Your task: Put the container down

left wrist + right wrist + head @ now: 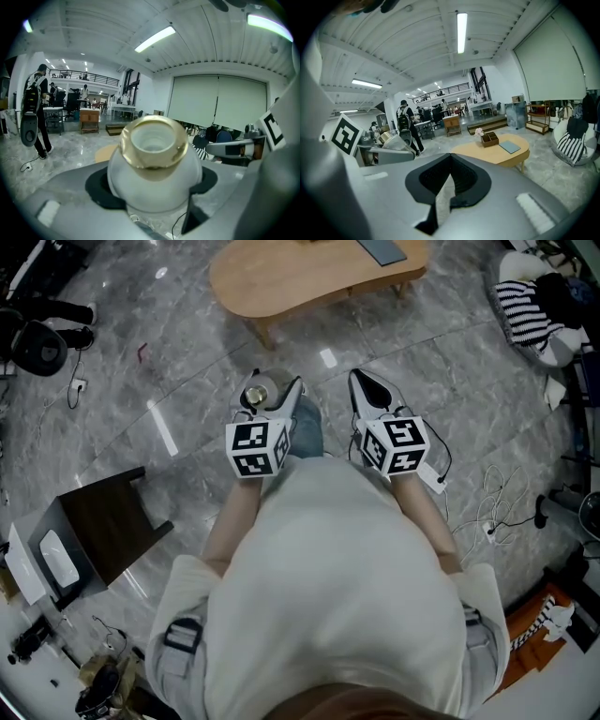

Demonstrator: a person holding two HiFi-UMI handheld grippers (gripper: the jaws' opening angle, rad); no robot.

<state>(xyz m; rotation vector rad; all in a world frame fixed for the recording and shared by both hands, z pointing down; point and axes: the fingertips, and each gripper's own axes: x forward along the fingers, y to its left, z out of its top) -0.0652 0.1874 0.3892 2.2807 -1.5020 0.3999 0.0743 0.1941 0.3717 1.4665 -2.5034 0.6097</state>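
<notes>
Left hand-held gripper clamps white, gold-rimmed container; right hand-held gripper closed, empty.

A kidney-shaped wooden coffee table stands on the grey marble floor of an open-plan hall. It carries a small wooden organiser with pale flowers and a blue-grey pad. On my head feed I see a dark wooden side table at left, a black-and-white striped cushion and loose white cables at right. Farther off, a backpack-wearing person stands near desks under ceiling strip lights.
</notes>
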